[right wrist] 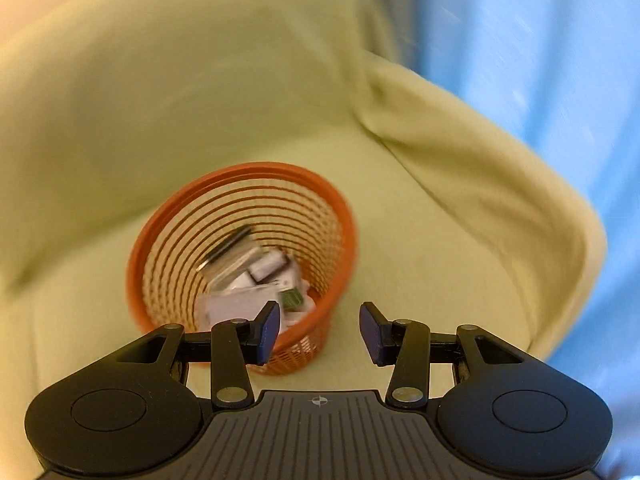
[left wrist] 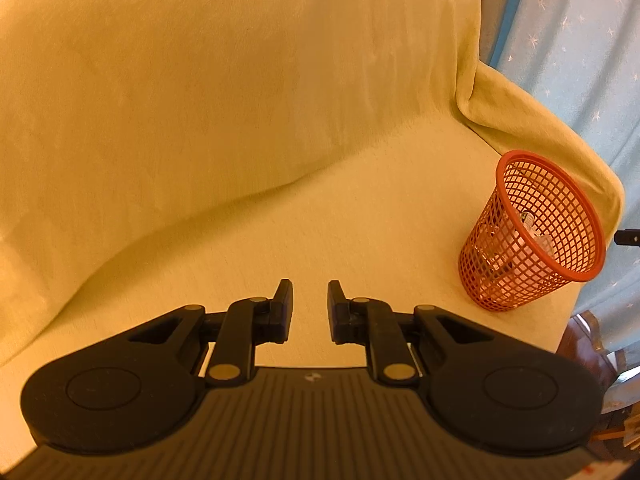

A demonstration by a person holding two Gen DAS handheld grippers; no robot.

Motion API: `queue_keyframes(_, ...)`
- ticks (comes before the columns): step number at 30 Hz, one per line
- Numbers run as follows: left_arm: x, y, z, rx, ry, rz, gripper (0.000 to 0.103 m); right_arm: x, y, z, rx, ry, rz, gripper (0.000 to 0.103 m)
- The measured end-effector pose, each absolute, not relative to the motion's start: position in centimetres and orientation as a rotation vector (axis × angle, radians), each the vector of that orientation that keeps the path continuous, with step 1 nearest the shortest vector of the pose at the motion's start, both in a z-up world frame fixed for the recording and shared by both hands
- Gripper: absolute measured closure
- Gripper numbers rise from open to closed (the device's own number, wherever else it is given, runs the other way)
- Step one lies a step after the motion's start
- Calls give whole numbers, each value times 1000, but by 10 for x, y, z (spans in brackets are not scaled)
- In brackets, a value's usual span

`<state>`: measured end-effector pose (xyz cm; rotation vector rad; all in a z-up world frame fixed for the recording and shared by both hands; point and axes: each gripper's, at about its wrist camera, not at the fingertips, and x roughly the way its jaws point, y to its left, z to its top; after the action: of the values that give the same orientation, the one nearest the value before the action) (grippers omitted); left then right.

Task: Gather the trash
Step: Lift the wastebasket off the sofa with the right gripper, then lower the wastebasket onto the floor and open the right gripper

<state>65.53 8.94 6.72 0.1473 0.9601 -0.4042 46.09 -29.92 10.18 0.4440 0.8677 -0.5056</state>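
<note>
Orange mesh bin (right wrist: 240, 264) stands upright on the yellow-covered sofa (left wrist: 320, 220), at three o'clock in the left view, already holding several scraps (right wrist: 256, 280). Both the left gripper (left wrist: 310, 308) and right gripper (right wrist: 319, 332) hang spread and empty. No loose litter shows on the seat; collection looks nearly done.

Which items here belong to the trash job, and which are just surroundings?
Job:
- orange basket
- trash inside it
- left tool, open, empty
- right tool, open, empty

Surroundings:
- yellow sofa cover
- blue curtain
</note>
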Motion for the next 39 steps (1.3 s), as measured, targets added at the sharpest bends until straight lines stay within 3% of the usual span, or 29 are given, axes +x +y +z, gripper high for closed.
queue_keyframes(9, 664, 85, 58, 187, 968, -409, 87, 478, -338, 79, 783, 849, -687, 63)
queue_keyframes(10, 665, 84, 57, 191, 970, -407, 86, 482, -342, 74, 800, 859, -704, 66)
queue_keyframes(12, 667, 85, 55, 204, 972, -403, 84, 488, -347, 64, 846, 887, -728, 82)
queue_keyframes(15, 668, 82, 52, 217, 973, -402, 82, 492, -346, 55, 920, 906, -761, 93)
queue_keyframes(29, 650, 75, 44, 253, 975, -491, 81, 461, -332, 69, 979, 799, -809, 96)
queue_keyframes(39, 619, 35, 42, 311, 973, -593, 81, 372, -324, 88, 1050, 748, -895, 96)
